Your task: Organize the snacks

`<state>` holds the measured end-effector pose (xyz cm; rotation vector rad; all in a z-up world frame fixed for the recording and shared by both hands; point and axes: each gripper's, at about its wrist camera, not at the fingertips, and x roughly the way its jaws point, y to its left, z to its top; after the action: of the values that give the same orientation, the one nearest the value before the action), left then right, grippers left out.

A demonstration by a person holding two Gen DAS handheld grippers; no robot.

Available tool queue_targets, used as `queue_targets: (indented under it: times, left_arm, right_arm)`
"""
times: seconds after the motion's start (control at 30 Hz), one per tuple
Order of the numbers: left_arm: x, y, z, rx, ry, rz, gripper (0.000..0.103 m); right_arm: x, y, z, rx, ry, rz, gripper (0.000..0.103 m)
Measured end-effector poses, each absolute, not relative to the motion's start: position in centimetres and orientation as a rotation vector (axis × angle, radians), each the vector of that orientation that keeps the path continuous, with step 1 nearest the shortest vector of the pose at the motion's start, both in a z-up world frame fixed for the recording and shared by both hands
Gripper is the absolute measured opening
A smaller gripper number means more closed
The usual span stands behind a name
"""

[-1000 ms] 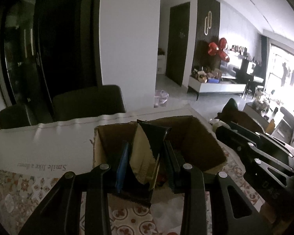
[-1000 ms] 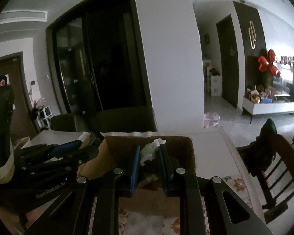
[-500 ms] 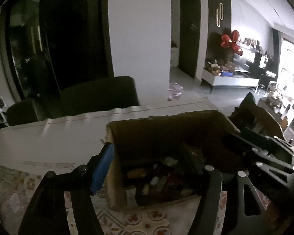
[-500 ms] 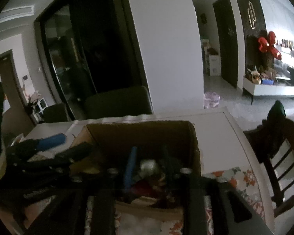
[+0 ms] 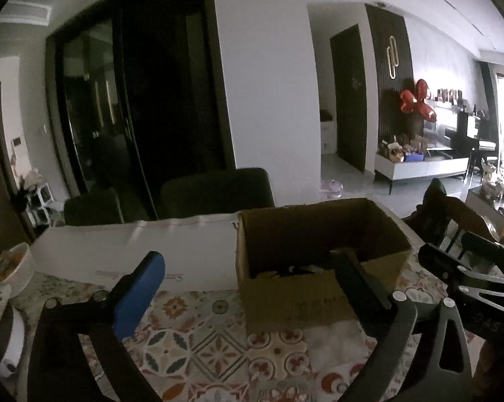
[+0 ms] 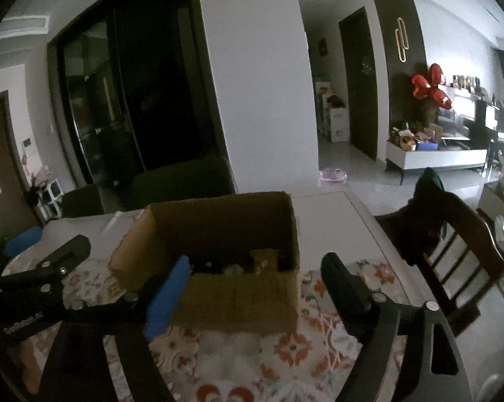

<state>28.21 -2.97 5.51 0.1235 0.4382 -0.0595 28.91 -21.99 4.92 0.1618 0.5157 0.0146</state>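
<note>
- The cardboard box [image 5: 322, 258] stands open-topped on the patterned tablecloth [image 5: 198, 338], its far wall near the white table edge. It is the reference point for everything below.
- Inside the box, a small heap of snacks [image 6: 248, 264] lies low on the floor of the carton; individual packets are too dark and blurred to name.
- My left gripper [image 5: 245, 288] hangs just in front of the box and to its left, fingers spread wide, nothing between them. One finger has a blue pad; the dark finger overlaps the box's near wall in view.
- My right gripper [image 6: 258, 284] hangs in front of the box's near wall, likewise spread wide and empty.
- Left of the box, near the table edge, sits a floral bowl [image 5: 12, 268]. Right of the box, a dark wooden chair [image 6: 453, 234] stands against the table.
- Judgement: both claws are free for the next pick.
- Risk: the two tools sit close together beside the box; a careless swing could knock one against the other.
- Risk: the carton looks light. A finger catching its near wall would likely drag or tip it and spill the contents.
- Risk: dim light hides the packets, so a blind grab may crush one.
</note>
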Motion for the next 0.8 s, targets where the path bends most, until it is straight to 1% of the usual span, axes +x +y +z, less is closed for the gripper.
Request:
queue_targets:
  times: [0.17,0.5,0.6,0.8]
  left_arm:
    - [24.2,-2.4,6.7,0.114,0.398,-0.06,0.103]
    - [15.4,-1.5,7.2,0.116,0.347,-0.068,0.103]
    - [13.1,-1.5,6.7,0.13,0.35,-0.072,0.103]
    - [9.0,-1.5,6.0,0.139,0.361,-0.077,0.103]
  right_arm:
    - [24.4,-21.7,5.8,0.164,0.482,0.011,0.093]
    - [16.3,-21.0,7.1,0.135,0.449,-0.023,0.093]
    - [13.7,-21.0,6.8,0.134,0.448,-0.033,0.097]
    - [9.2,-20.4,6.1,0.086,0.449,-0.057,0.098]
